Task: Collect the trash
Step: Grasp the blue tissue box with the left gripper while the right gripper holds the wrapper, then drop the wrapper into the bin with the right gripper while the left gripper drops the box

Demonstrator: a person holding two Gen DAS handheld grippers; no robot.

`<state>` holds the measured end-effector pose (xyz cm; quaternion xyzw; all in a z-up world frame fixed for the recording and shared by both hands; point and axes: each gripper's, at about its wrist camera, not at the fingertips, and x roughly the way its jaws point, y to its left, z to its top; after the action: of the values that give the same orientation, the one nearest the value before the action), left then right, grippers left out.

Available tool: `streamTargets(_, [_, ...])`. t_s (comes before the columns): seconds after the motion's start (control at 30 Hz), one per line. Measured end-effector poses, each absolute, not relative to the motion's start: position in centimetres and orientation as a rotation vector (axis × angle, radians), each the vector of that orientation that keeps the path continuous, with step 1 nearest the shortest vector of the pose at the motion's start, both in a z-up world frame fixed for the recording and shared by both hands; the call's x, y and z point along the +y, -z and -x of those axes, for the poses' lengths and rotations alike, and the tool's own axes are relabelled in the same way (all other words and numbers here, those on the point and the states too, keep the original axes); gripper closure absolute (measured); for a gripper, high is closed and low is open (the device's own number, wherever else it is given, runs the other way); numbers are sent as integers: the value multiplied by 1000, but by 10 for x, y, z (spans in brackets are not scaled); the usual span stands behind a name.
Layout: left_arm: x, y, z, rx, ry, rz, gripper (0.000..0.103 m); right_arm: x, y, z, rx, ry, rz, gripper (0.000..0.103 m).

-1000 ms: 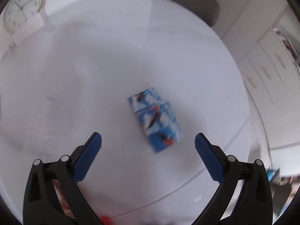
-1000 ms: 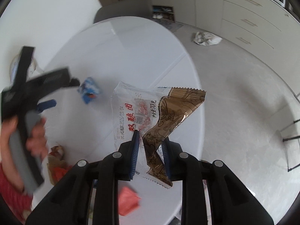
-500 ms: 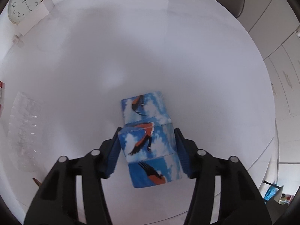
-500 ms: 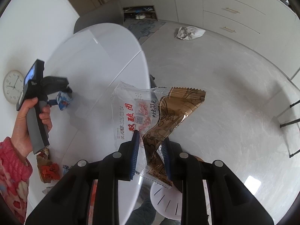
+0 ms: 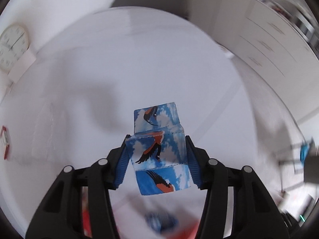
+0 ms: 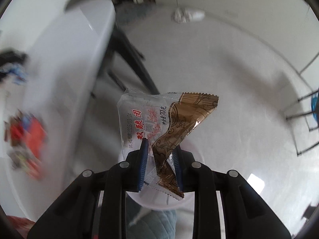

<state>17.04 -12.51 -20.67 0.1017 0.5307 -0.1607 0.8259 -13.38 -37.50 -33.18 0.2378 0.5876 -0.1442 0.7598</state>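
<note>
My left gripper [image 5: 156, 159] is shut on a small blue carton [image 5: 159, 151] printed with birds and clouds, and holds it above the round white table [image 5: 79, 79]. My right gripper [image 6: 160, 159] is shut on a clear and brown snack wrapper [image 6: 159, 119] with red characters, held out over the floor beside the table [image 6: 59, 59]. A white round bin [image 6: 159, 201] shows partly below the right gripper, mostly hidden by the fingers and wrapper.
Blurred red and blue wrappers [image 6: 26, 139] lie on the table at the left of the right wrist view. A wall clock [image 5: 12, 47] leans at the table's far left. A grey chair [image 5: 149, 0] stands behind the table. A crumpled white bag [image 6: 187, 15] lies on the floor.
My left gripper closed on the blue carton and lifted it off the table. My right gripper swung with the wrapper from over the table to over the floor and the bin.
</note>
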Motion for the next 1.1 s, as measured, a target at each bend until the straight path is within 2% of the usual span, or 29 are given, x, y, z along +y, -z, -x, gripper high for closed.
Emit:
streamTargets(0.1, [-132, 198, -118, 1130, 448, -248, 52, -364, 411, 142, 1407, 284, -568, 77])
streamTargets(0.2, [-142, 196, -77, 1141, 532, -281, 52, -352, 459, 140, 1477, 261, -568, 75])
streamTargets(0.3, [-154, 199, -40, 1146, 602, -331, 52, -338, 496, 133, 1555, 265, -518, 24])
streamTargets(0.33, [-160, 203, -27, 1146, 625, -363, 52, -336, 499, 134, 1567, 285, -494, 22])
streamTargets(0.4, [-173, 211, -11, 1156, 662, -408, 52, -334, 496, 140, 1568, 279, -510, 22])
streamTargets(0.5, [-187, 223, 14, 1184, 723, -432, 52, -347, 470, 162, 1510, 298, -548, 14])
streamTargets(0.7, [-206, 248, 54, 1210, 819, -491, 52, -382, 378, 213, 1348, 387, -546, 6])
streamTargets(0.8, [-216, 264, 72, 1209, 838, -524, 51, -392, 350, 232, 1281, 422, -565, 3])
streamTargets(0.93, [-232, 288, 76, 1256, 846, -541, 27, -404, 332, 248, 1232, 444, -596, 3])
streamTargets(1.0, [-230, 287, 82, 1258, 853, -530, 19, -408, 321, 248, 1207, 448, -592, 3])
streamTargets(1.1, [-225, 269, 84, 1212, 848, -517, 14, -408, 315, 242, 1192, 441, -572, 3])
